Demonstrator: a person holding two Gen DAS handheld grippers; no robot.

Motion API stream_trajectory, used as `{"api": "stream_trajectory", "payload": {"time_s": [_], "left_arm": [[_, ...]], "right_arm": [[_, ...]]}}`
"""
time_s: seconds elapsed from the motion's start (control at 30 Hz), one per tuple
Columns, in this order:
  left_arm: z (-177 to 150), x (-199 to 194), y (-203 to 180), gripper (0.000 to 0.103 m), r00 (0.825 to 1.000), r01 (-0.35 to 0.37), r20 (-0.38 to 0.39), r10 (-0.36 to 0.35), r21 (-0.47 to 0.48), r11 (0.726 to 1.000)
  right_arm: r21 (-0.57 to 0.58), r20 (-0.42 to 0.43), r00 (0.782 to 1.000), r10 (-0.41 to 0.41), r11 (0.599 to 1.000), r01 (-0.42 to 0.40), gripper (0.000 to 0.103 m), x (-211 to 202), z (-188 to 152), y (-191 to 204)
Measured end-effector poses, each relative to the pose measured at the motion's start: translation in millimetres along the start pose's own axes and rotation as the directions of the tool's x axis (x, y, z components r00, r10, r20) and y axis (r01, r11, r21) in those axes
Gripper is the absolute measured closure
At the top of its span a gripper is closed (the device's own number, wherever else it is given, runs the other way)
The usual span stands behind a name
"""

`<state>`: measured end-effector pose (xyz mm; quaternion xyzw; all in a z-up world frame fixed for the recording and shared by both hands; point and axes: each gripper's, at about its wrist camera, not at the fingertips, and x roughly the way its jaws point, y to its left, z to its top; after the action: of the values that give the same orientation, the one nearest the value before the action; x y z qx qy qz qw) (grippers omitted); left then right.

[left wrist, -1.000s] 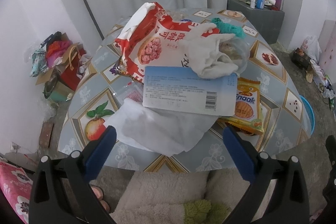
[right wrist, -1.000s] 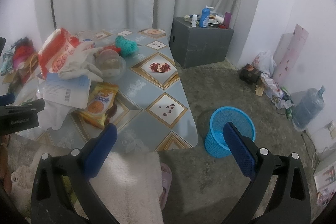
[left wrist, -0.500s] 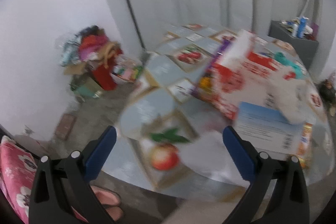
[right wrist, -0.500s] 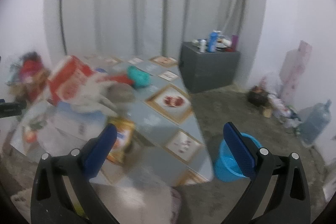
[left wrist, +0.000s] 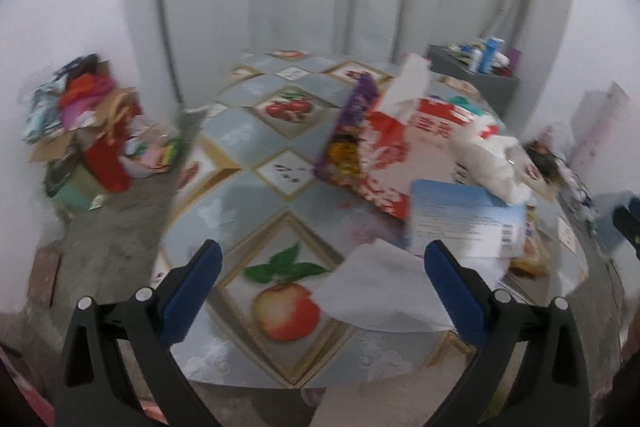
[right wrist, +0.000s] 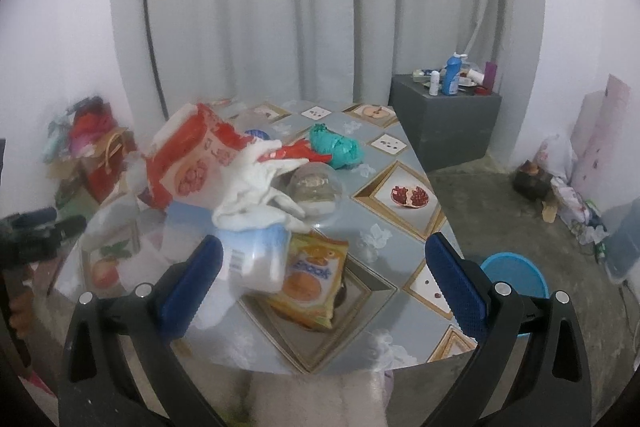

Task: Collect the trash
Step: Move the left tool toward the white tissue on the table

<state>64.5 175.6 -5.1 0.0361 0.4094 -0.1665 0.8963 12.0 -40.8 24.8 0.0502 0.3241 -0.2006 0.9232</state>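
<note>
The trash lies heaped on the table: we see a red bag, a white cloth draped over a blue-and-white box, an orange packet just beside the box, a clear dome and a teal wad farther back. A white sheet lies flat near the table's front edge (the left view is blurred). We hold both tongs released: the left gripper hovers above an apple print and the sheet, the right gripper above the box and packet, neither touching anything. A blue basket stands on the floor to the table's right.
</note>
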Motion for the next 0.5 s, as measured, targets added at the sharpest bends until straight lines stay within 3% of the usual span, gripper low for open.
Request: {"api": "stream_trajectory", "payload": {"time_s": [0.2, 0.37, 0.47, 0.5], "left_arm": [[11, 9, -19, 0.004, 0.998, 0.058, 0.024, -0.061, 0.123, 0.991], [23, 24, -16, 0.004, 0.995, 0.101, -0.016, -0.099, 0.126, 0.987], [32, 30, -12, 0.004, 0.996, 0.088, -0.015, -0.086, 0.118, 0.989], [34, 33, -11, 0.004, 0.993, 0.113, -0.024, -0.111, 0.113, 0.987]], "right_arm": [[0.041, 0.097, 0.995, -0.029, 0.999, 0.025, 0.006, -18, 11, 5], [0.043, 0.11, 0.994, -0.001, 0.999, -0.004, 0.006, -20, 16, 6], [0.031, 0.137, 0.989, 0.055, 0.998, -0.059, 0.006, -21, 16, 5], [0.034, 0.141, 0.988, 0.067, 0.997, -0.072, 0.006, -20, 18, 4]]}}
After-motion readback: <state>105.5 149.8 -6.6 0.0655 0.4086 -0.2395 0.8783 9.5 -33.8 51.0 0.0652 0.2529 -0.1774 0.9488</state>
